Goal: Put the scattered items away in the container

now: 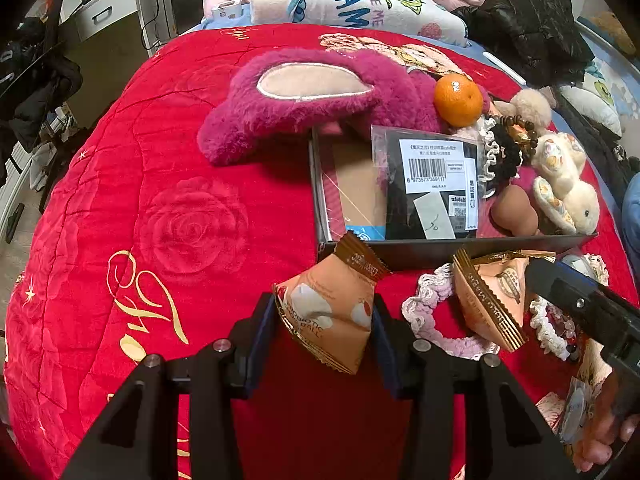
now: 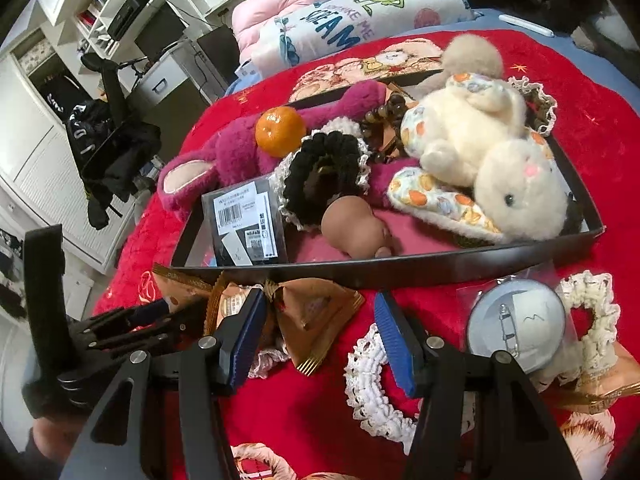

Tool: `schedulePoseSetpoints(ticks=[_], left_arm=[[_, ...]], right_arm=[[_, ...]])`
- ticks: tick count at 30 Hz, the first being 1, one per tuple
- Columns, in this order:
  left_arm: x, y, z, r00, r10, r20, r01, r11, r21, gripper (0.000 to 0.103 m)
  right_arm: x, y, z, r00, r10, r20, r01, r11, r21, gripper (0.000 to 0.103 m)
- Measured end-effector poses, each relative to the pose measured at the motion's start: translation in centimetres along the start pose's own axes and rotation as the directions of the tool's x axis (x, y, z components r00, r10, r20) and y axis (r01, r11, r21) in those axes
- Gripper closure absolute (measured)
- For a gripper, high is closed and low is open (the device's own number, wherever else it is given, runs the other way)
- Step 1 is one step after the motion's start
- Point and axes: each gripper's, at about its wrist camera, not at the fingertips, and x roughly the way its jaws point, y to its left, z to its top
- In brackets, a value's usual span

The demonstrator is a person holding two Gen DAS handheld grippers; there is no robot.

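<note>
**Mostly packed, with the front row of small things left to go**

Already the shallow black tray [image 2: 400, 270] on the red bedspread [image 1: 140, 208] holds the bulk of the clutter: a white plush rabbit [image 2: 492, 168], a magenta plush toy [image 1: 304, 104] that hangs out over the far rim, an orange [image 1: 458, 99], a black-and-white frilly scrunchie [image 2: 324, 172], a string of wooden beads [image 2: 384, 114], a small brown gourd-shaped toy [image 2: 356, 228] and a bagged dark packet with a barcode label [image 1: 428, 188].

What remains lies on the bedspread just in front of the tray's near wall. The left gripper [image 1: 326, 316] is clamped on a peach snack pouch [image 1: 332, 304], its pads pressing both sides, and holds it clear of the cover close to the tray's near corner; by my reading that pouch is next to go over the rim. The right gripper [image 2: 320, 336] stands with its jaws apart and nothing pinched, poised over a second snack pouch [image 2: 316, 312] that lies between the pads, touching only the left one.

Not yet tidied, as far as can be seen: that second pouch, a pink crocheted scrunchie [image 1: 436, 320], a white lace scrunchie [image 2: 372, 392], a cream scrunchie [image 2: 592, 312], a round badge in a clear bag [image 2: 516, 320] and another wrapped snack [image 2: 600, 384] at the right edge. So I judge the job well past halfway, with several light, easy pickups left.
</note>
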Motion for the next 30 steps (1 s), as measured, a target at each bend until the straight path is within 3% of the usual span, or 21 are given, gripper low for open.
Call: schedulePoseSetpoints(ticks=[5, 10, 15, 17, 30], left_arm=[[-0.4, 0.4, -0.4, 1.0, 0.0, 0.0, 0.0, 1.0, 0.001, 0.056], [-0.8, 0.7, -0.5, 1.0, -0.001, -0.001, 0.001, 1.0, -0.001, 0.056], [-1.1, 0.9, -0.7, 1.0, 0.004, -0.002, -0.004, 1.0, 0.005, 0.056], [-1.3, 1.0, -0.7, 1.0, 0.006, -0.002, -0.006, 1.0, 0.007, 0.056], [-3.0, 1.6, -1.5, 1.0, -0.006, 0.017, 0.006, 1.0, 0.007, 0.062]], right_arm=[[-0.6, -0.6, 0.3, 1.0, -0.005, 0.019, 0.005, 1.0, 0.027, 0.05], [0.4, -0.5, -0.1, 1.0, -0.007, -0.025, 0.007, 1.0, 0.011, 0.05], [1.1, 0.0, -0.6, 0.999, -0.006, -0.053, 0.005, 1.0, -0.023, 0.061], [1.2, 0.1, -0.7, 0.998, -0.002, -0.056, 0.0, 0.999, -0.041, 0.071], [1.2, 1.4, -1.2, 0.998, -0.038, -0.045, 0.034, 0.995, -0.099, 0.079]])
